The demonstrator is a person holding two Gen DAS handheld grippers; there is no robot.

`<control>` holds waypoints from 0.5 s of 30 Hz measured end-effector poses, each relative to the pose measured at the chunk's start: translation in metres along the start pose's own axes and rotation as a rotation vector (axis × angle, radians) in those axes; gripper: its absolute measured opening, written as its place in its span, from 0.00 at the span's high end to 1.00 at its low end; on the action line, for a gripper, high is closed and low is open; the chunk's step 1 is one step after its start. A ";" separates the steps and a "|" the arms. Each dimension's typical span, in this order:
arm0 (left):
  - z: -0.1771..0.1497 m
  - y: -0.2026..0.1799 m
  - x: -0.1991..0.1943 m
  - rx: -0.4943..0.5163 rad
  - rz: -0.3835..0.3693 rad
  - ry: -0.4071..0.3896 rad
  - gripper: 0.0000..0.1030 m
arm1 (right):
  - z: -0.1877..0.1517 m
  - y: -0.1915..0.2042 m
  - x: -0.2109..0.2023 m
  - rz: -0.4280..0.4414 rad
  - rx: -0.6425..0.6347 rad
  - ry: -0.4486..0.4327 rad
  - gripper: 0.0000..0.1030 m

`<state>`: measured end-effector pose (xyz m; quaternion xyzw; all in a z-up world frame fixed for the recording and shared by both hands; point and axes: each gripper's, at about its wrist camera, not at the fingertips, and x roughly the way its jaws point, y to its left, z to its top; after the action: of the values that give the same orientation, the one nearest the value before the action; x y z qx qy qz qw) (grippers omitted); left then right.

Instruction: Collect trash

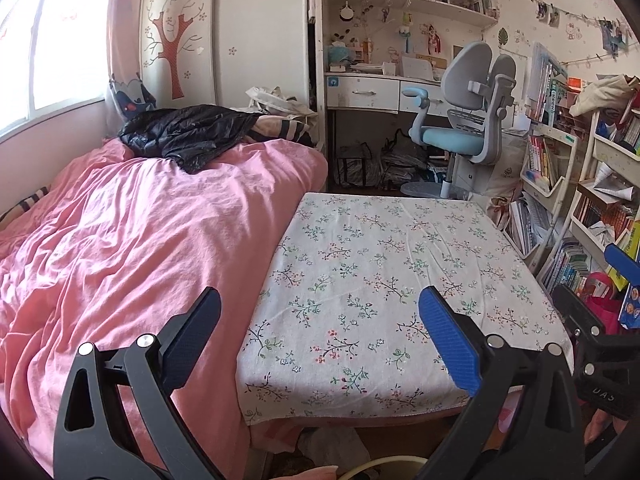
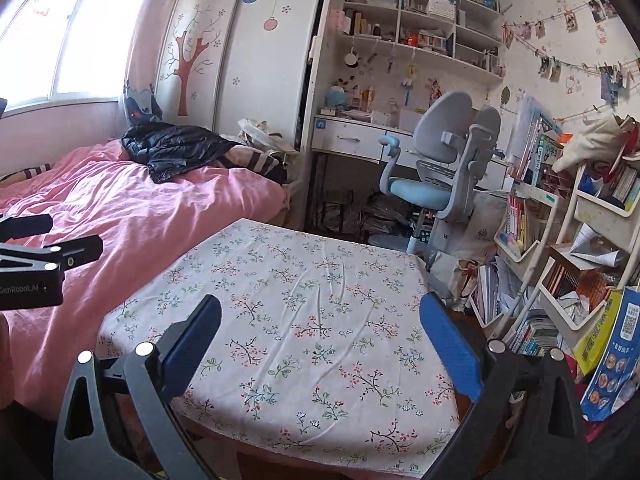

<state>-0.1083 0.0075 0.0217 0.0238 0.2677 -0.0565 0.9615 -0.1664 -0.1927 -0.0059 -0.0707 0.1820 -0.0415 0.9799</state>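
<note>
From the left wrist, the left tool (image 1: 320, 334) hangs over the near left corner of the desk (image 1: 400, 264), its blue pads spread wide with nothing between them. The desk wears a floral cloth, and no loose trash shows on it. To the left lies the bed (image 1: 140, 240) under a rumpled pink cover, touching the desk's side. A black bag (image 1: 184, 136) sits crumpled at the bed's far end, well apart from the tool. Beyond the desk stands a grey chair (image 1: 468, 120) with a blue seat, and shelves (image 1: 580, 200) packed with books line the right wall. Part of the right tool (image 1: 600, 320) pokes in at the right edge.

From the right wrist, the right tool (image 2: 320, 338) hovers above the desk's (image 2: 304, 280) near edge, jaws as wide as they go and empty. The bag (image 2: 176, 150) lies far off on the bed (image 2: 120, 216). The chair (image 2: 432, 168) stands past the desk's far corner, the shelves (image 2: 560, 248) to the right. The left tool's body (image 2: 36, 272) shows at the left edge; from here I cannot tell how its jaws stand.
</note>
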 end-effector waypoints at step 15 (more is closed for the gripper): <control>-0.004 0.081 0.006 -0.210 0.056 0.024 0.07 | -0.006 -0.014 0.008 -0.022 -0.033 0.053 0.07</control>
<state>-0.0950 0.0877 0.0164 -0.0690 0.2827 -0.0009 0.9567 -0.1617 -0.2080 -0.0118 -0.0876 0.2080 -0.0513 0.9729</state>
